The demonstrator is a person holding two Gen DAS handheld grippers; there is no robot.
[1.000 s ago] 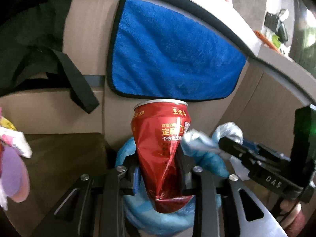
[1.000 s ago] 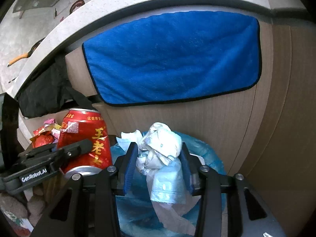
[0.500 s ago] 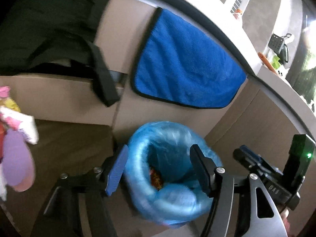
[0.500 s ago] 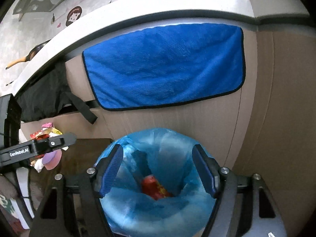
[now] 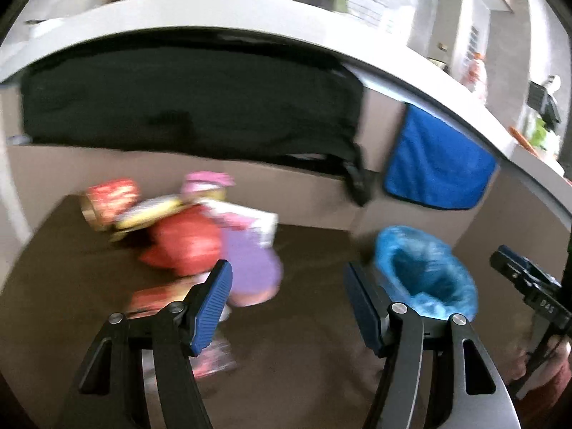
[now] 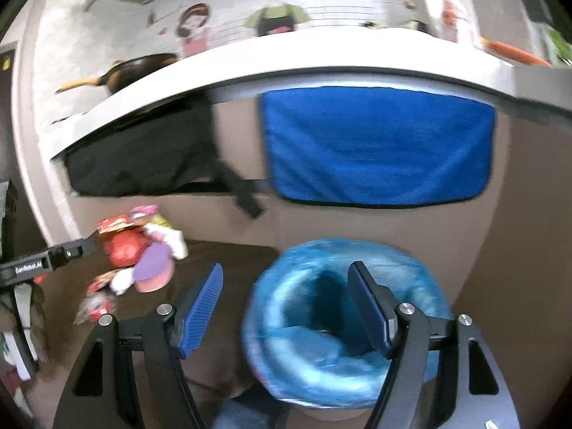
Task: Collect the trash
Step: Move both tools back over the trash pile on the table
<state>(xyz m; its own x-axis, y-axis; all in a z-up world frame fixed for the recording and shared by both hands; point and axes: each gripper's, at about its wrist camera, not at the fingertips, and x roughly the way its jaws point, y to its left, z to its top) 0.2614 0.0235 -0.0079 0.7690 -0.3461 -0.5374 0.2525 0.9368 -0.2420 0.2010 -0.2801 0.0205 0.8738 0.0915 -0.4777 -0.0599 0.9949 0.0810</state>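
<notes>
A bin lined with a blue bag (image 5: 427, 273) (image 6: 343, 325) stands on the brown floor by the cabinet. A blurred pile of trash (image 5: 193, 239) (image 6: 139, 261) lies to its left: red and pink wrappers, a purple piece, a red can on its side (image 5: 111, 198). My left gripper (image 5: 287, 296) is open and empty, hanging over bare floor between pile and bin. My right gripper (image 6: 286, 302) is open and empty above the bin's left rim. The left gripper's arm (image 6: 46, 261) shows at the right wrist view's left edge; the right gripper's body (image 5: 529, 293) at the left view's right edge.
A blue towel (image 6: 375, 146) and a black bag (image 5: 186, 107) hang from the cabinet front under a white counter (image 6: 286, 60). A pan (image 6: 136, 69) sits on the counter. A person's hand (image 5: 543, 361) grips the right tool.
Both grippers let go: the red can and the crumpled white paper dropped into the blue bin. Both then drew back and swung left, the left one farther, bringing the trash pile into view.
</notes>
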